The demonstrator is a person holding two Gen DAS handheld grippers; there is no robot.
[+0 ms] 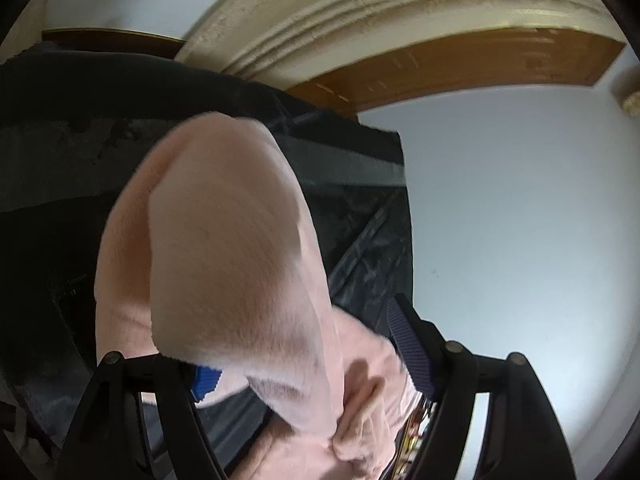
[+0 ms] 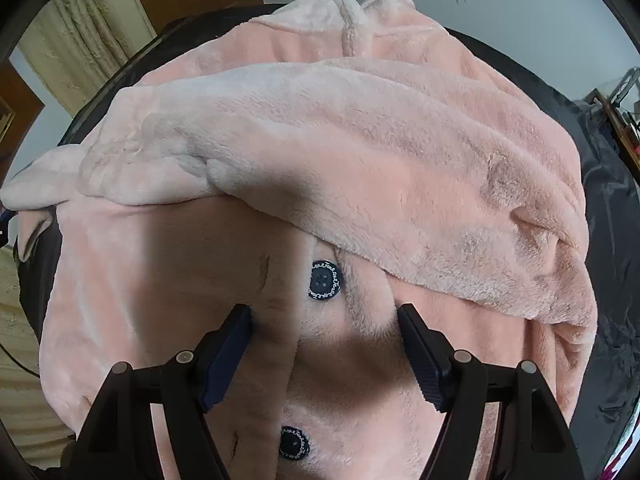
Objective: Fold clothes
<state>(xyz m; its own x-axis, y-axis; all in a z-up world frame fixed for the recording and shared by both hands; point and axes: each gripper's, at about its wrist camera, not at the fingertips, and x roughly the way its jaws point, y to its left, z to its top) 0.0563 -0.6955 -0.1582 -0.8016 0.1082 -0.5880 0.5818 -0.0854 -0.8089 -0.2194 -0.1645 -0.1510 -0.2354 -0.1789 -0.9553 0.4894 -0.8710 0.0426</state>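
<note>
A plush pink fleece garment [image 2: 360,152], soft and deep-piled, lies heaped on a black, slightly glossy sheet [image 2: 612,240] that covers the worktop. One thick fold is turned over across its middle, and beneath that fold the button front shows two dark round buttons [image 2: 325,281] with pale lettering round their rims. The right tongs [image 2: 325,320] hover over the button front with jaws spread wide, holding nothing, the upper button just ahead of the tips. In the left wrist view, a blurred flap of the same fleece [image 1: 224,240] hangs between the left tongs [image 1: 312,344] and drapes over one blue pad; whether those jaws pinch it I cannot tell.
</note>
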